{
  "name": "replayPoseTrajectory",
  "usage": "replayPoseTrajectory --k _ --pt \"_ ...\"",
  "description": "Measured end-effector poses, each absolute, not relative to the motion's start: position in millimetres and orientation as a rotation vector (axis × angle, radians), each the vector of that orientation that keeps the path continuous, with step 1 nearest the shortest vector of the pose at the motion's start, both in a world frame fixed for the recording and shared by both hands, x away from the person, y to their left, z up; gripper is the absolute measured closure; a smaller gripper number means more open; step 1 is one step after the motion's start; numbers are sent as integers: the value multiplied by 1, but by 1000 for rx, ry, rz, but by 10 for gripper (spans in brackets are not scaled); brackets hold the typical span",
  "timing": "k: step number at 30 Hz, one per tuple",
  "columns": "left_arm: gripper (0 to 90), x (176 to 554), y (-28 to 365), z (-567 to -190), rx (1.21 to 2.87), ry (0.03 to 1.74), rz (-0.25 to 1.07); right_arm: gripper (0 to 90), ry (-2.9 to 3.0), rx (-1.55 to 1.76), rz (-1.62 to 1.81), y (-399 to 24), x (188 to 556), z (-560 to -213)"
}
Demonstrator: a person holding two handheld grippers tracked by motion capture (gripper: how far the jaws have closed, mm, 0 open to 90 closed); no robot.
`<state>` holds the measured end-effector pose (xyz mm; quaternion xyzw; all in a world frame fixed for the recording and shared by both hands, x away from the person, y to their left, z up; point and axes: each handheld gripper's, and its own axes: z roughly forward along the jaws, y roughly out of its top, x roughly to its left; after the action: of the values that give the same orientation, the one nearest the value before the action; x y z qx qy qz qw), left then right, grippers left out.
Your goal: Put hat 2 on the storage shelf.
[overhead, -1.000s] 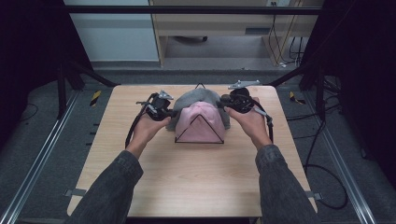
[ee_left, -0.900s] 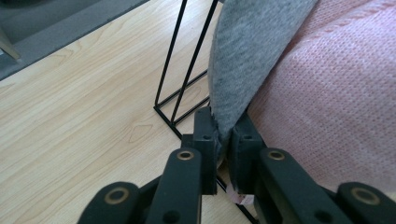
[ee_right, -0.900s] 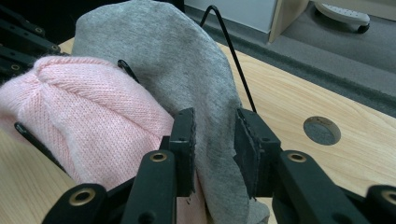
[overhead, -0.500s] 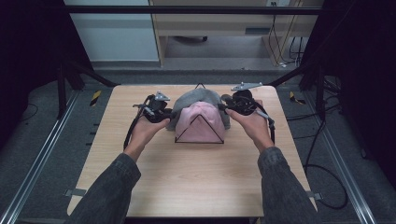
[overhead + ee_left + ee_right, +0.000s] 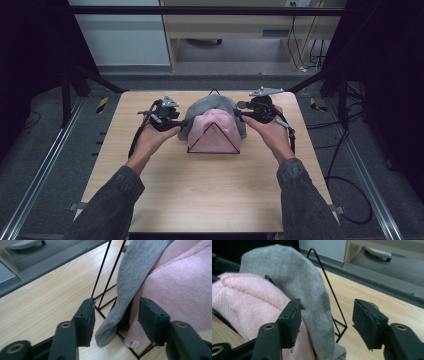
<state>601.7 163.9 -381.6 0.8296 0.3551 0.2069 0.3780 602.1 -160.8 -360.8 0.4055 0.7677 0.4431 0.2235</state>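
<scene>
A black wire rack (image 5: 214, 150) with triangular frames stands at the middle of the table. A pink cloth (image 5: 215, 127) and a grey cloth (image 5: 210, 104) hang over it, grey behind pink. My left gripper (image 5: 183, 121) sits at the rack's left side, open. In the left gripper view the grey cloth's hanging end (image 5: 117, 315) lies between its jaws, untouched, with the pink cloth (image 5: 175, 285) to the right. My right gripper (image 5: 239, 112) is at the rack's right side, open. In the right gripper view the grey cloth (image 5: 294, 277) drapes beside its left jaw, over the wire frame (image 5: 329, 290).
The light wooden table (image 5: 200, 200) has bare surface in front of the rack and to both sides. Metal rails (image 5: 45, 165) run along the floor on the left. Cables (image 5: 350, 165) trail on the floor at the right. A cabinet (image 5: 225, 25) stands beyond the table.
Both grippers have edged slightly closer to the rack's sides. The cloths and rack have not moved.
</scene>
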Motion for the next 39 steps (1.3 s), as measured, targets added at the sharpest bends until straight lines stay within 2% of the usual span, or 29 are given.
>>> replayPoseTrajectory --k 10,15,30,39 --pt "231 591 160 -370 2105 900 506 224 2080 1192 1246 -166 598 -354" --pt "161 584 161 -365 2100 900 495 162 2061 1215 1216 -169 594 -350" --pt "84 544 175 -352 2165 822 490 82 2074 1138 1198 -183 556 -338" --pt "59 516 200 -373 2225 797 433 121 2109 1097 1180 -197 520 -351"
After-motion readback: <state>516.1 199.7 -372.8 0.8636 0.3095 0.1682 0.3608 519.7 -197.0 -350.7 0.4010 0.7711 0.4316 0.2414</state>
